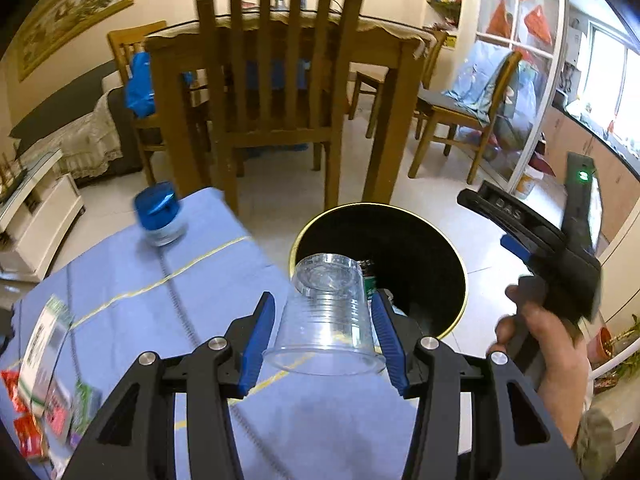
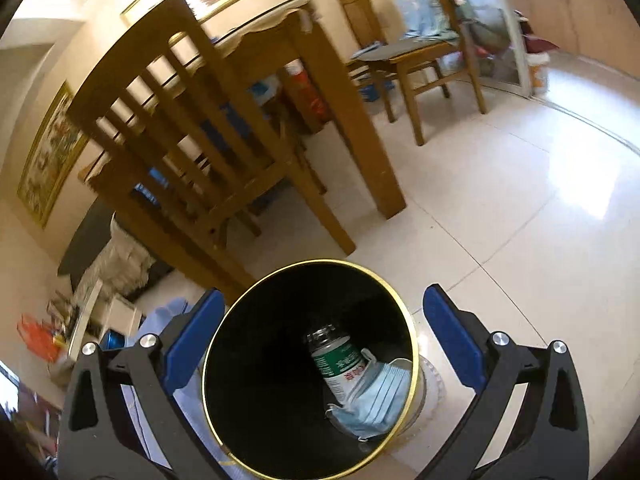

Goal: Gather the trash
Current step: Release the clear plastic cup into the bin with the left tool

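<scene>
A clear plastic cup (image 1: pixel 324 320) hangs bottom-up between the blue pads of my left gripper (image 1: pixel 323 300), which is shut on it. The cup is over the table's edge, just short of the black bin (image 1: pixel 400 205) with a gold rim that stands on the floor. My right gripper (image 2: pixel 322 294) is open wide above the bin (image 2: pixel 304 266), with nothing between its fingers. Inside the bin lie a green and white bottle (image 2: pixel 340 364) and a blue face mask (image 2: pixel 380 396). A hand (image 1: pixel 548 344) holding the right gripper shows at the right of the left wrist view.
A blue cloth (image 1: pixel 160 300) covers the table; on it stand a blue-lidded jar (image 1: pixel 160 216) and several packets (image 1: pixel 40 360) at the left edge. A wooden chair (image 1: pixel 276 80) and a dining table (image 2: pixel 352 120) stand close behind the bin. Pale floor tiles (image 2: pixel 520 240) lie to the right.
</scene>
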`<state>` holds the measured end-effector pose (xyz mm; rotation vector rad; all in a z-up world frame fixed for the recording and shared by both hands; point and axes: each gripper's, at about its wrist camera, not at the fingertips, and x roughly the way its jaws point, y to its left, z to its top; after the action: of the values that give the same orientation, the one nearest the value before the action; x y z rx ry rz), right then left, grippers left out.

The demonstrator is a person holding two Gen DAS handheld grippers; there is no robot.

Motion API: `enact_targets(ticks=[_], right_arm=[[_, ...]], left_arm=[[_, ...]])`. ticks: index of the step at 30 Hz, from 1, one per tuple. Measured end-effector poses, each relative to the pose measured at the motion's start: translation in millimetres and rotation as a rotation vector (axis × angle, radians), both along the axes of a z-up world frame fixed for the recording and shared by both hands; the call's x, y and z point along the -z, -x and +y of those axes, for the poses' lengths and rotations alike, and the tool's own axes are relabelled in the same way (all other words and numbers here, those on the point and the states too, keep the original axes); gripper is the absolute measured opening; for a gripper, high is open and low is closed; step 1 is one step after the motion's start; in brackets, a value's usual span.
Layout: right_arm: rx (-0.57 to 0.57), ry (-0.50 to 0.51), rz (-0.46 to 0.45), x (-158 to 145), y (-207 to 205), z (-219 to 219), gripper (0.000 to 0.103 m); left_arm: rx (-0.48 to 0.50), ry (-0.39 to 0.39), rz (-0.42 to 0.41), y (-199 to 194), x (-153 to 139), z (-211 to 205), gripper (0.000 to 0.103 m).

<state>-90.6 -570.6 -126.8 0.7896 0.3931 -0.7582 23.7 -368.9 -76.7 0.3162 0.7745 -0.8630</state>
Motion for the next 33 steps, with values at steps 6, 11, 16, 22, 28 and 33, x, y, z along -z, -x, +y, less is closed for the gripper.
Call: enact_targets(ticks=[6,11,16,22,28,33], right_arm=[[0.021,0.025,0.021,-3.0,2.5,-6.3,0.098],[0.064,0.025,0.020,-1.1,12.6,-14.0,0.098],[0.060,0.012,0.036,2.1,9.9,-15.5,0.098],[0.005,0.083,0.102,-4.9,-11.3,2.7,0.098],[-0.063,0.156,0.186,-6.2,-39.0,26.6,0.098],[-0.199,0.255,0.226,-9.6,-67.2,59.2,0.098]], left_arm=[[0.025,-0.049,-0.034,-8.9,11.2,-60.9,0.049],[-0.009,-0.091,-0.059,-20.0,26.1,-80.9,0.079],[-0.016,-0.085,-0.016,-22.9,28.0,-69.7,0.080],[-0.076,-0.053,0.012,-15.8,14.9,-19.7,0.089],[-0.171,-0.037,-0.017,-2.3,-0.5,64.9,0.091],[-0.314,-0.006,-0.007,-0.2,-11.7,161.1,0.096]])
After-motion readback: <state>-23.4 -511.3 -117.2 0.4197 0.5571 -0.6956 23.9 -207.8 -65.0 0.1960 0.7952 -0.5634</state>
